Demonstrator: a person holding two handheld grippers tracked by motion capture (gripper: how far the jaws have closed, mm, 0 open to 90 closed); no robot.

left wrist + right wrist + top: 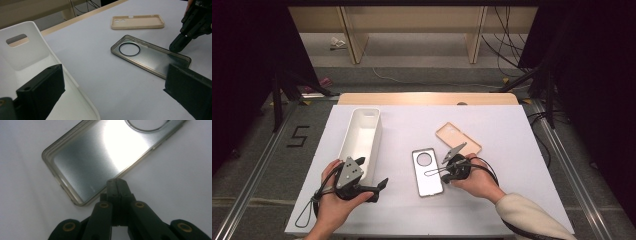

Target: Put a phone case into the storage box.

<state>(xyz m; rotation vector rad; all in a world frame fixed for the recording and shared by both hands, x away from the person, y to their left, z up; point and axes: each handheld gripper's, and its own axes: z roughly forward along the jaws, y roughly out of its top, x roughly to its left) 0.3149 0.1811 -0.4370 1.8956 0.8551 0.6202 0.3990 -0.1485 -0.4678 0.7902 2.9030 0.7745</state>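
A clear phone case [427, 171] with a round camera ring lies flat at the table's middle, open side up. A tan phone case [458, 138] lies behind it to the right. My right gripper [444, 177] sits at the clear case's right edge. In the right gripper view its jaws are pressed together with nothing between them, and the right gripper [117, 184] tip hangs at the clear case's [97, 162] long rim. My left gripper [379, 188] rests by the white bin's near end. Its own view shows the left gripper [115, 86] open wide, with the clear case [150, 56] ahead.
A long white bin [360, 137] with a handle slot stands at the left of the white table cover [512, 190]; its wall [30, 50] rises beside my left jaw. The tan case [137, 22] lies far back. Wooden table edge and cables lie beyond.
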